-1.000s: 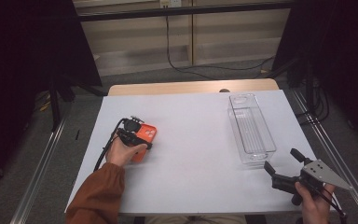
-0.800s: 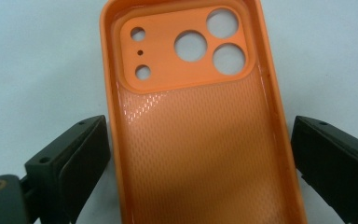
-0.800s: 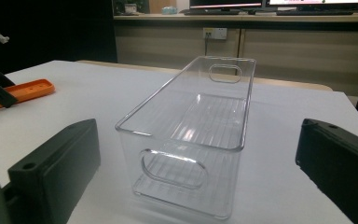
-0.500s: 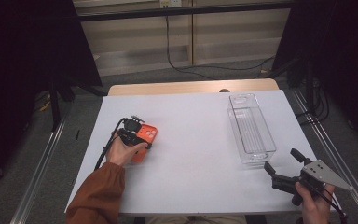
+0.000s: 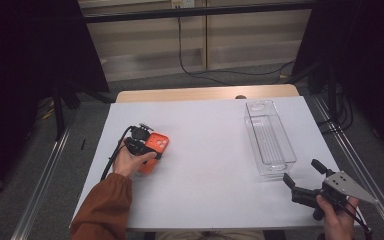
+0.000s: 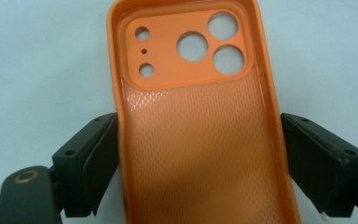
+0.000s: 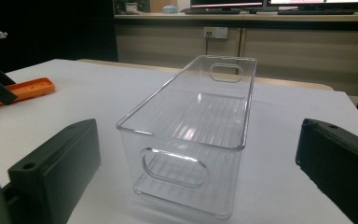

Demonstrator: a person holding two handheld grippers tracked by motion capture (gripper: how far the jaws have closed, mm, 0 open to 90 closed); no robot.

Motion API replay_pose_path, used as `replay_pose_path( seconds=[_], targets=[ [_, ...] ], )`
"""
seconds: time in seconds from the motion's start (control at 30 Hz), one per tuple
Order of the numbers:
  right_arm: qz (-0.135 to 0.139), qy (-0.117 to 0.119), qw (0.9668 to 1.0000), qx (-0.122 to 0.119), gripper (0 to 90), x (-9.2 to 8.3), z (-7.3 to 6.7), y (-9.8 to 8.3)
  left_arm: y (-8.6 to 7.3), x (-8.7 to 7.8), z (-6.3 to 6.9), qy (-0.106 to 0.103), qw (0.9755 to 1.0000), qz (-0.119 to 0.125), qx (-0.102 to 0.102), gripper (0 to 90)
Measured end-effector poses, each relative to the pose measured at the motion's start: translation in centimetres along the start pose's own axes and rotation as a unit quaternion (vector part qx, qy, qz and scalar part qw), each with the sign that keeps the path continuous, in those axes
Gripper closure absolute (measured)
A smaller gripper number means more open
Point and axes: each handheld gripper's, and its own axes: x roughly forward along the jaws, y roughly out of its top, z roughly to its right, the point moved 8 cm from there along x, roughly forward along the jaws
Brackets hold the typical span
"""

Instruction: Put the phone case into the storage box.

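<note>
One orange phone case (image 6: pixel 200 130), flat on the white table (image 5: pixel 210 175), well left of the clear bin (image 5: pixel 269 137); your left gripper (image 5: pixel 147 145) pinches its sides. Your right gripper (image 5: pixel 302 177), jaws spread, sits just before the bin.

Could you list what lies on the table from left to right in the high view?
Left gripper → orange phone case → clear bin → right gripper.
</note>
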Motion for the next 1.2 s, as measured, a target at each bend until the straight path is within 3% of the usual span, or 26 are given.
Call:
replay_pose_path(
  seconds=[0.27,0.63,0.7,0.9,0.97,1.2],
  targets=[
    [0.0,-0.001,1.0,-0.001,0.0,0.0,0.0,0.0,0.1,-0.2,0.2,-0.004,1.0,0.008,0.0,15.1],
    [-0.001,-0.001,1.0,-0.002,0.0,-0.1,0.0,0.0,0.6,-1.3,0.5,0.015,0.9989,0.041,0.018,15.0],
    [-0.001,-0.001,1.0,-0.001,0.0,-0.1,0.0,0.0,0.7,-1.6,0.5,0.022,0.9983,0.047,0.027,15.0],
    [-0.002,-0.002,1.0,0.001,0.0,-0.1,0.0,0.0,1.0,-2.6,0.4,0.026,0.9959,0.084,0.023,15.0],
    [0.0,-0.002,1.0,-0.001,0.0,0.0,0.0,0.0,1.1,-2.9,0.6,0.033,0.9939,0.103,0.023,15.0],
    [0.0,-0.002,1.0,0.0,0.0,-0.1,0.0,0.0,0.8,-3.5,1.1,0.033,0.9911,0.126,0.027,15.0]
  ],
)
